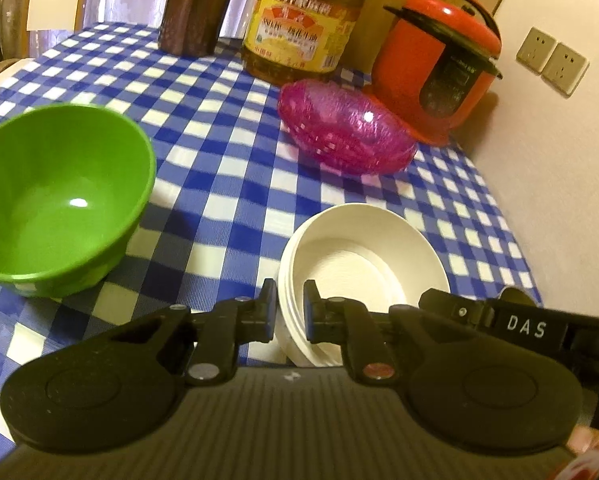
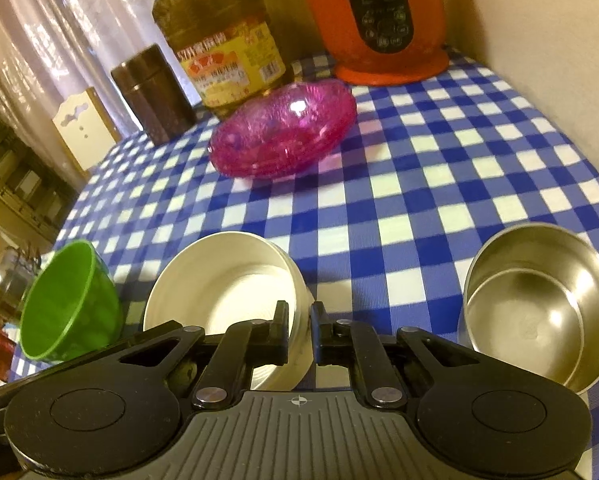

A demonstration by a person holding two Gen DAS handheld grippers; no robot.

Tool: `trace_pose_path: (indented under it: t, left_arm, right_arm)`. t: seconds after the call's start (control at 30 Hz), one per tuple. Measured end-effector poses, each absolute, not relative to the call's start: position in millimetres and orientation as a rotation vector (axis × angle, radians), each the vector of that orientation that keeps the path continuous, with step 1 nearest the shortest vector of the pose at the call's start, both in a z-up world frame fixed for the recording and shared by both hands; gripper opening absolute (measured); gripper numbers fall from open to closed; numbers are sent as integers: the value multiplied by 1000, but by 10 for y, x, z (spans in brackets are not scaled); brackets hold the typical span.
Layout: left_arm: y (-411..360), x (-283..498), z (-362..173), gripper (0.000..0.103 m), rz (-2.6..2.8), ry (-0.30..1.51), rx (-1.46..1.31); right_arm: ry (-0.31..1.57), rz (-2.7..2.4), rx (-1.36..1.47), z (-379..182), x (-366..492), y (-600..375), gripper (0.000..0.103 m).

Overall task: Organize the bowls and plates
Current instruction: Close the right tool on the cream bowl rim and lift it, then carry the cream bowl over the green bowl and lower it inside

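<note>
The left gripper [image 1: 290, 312] is pinched on the near-left rim of the stack of shallow white plastic bowls [image 1: 363, 264], one pad outside the wall and one inside. The right gripper [image 2: 301, 334] is clamped on the same stack [image 2: 223, 292] at its right rim. Both claws therefore hold one object from opposite sides, and the stack appears to sit on the blue-and-white checked tablecloth [image 2: 419, 184], though its base is hidden behind the fingers, so whether it is already lifted cannot be settled.

Taking the white stack as landmark: the green plastic bowl [image 1: 59, 208] stands to its left, apart from it; the nested stainless steel bowls [image 2: 539, 312] stand to its right; the translucent pink plastic bowls [image 1: 347, 128] lie beyond it, tilted, near the yellow-labelled cooking oil bottle [image 1: 303, 20] and the red rice cooker [image 1: 439, 64]. A dark brown cylindrical canister [image 1: 195, 4] stands left of the bottle.

To do this step well, both hands should probably rise together and level, since an uneven lift could fan the nested bowls apart or let the thin rims slip from the pads.
</note>
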State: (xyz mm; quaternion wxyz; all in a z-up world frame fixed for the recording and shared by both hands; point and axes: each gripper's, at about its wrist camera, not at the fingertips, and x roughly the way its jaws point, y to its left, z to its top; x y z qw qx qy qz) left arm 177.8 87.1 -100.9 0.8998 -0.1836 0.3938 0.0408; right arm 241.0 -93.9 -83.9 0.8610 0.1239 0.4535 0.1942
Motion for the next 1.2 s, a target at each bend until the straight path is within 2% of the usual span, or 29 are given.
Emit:
trace_pose_path:
  t: [0.53,1.2]
  left_arm:
    - [915,1428,-403,11,73,795,-372]
    - [1571,867,-7,11,198,743,-401]
  right_arm:
    - [890,402,332,-266,2037,-973,11]
    - [863,541,266,101,1650,-247,11]
